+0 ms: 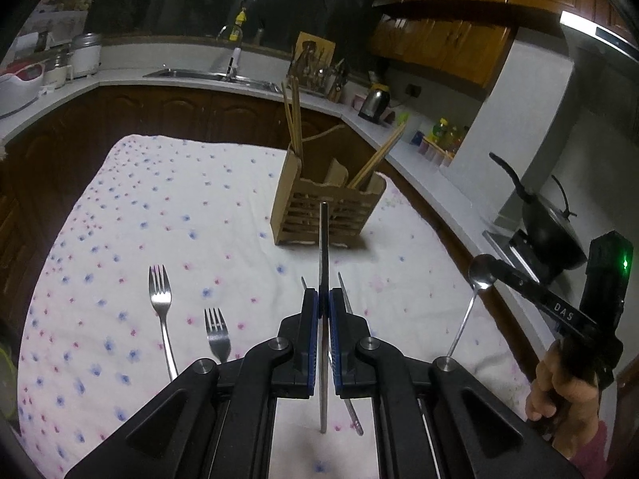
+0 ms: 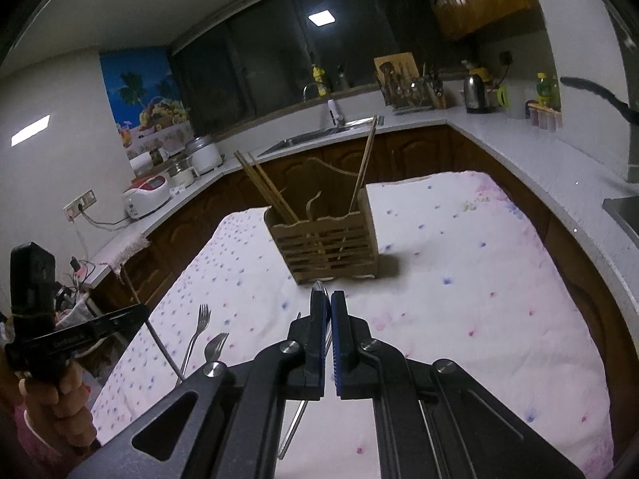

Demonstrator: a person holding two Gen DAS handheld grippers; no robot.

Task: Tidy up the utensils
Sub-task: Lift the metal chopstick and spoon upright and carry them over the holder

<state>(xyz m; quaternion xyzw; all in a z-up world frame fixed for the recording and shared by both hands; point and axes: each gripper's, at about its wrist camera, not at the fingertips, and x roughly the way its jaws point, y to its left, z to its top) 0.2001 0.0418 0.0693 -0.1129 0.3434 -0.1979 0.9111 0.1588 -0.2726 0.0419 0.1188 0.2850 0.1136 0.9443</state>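
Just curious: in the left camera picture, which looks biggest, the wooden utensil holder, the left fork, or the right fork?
1. Wooden utensil holder, clearly largest.
2. Left fork.
3. Right fork, though its handle is hidden behind the gripper, so the fork ranking is unsure.

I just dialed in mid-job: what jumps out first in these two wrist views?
The wooden utensil holder stands mid-table on the floral cloth, chopsticks poking up from it. The left gripper has its jaws shut on a metal utensil aimed at the holder, and the right gripper holds a spoon. Two forks lie left of it.
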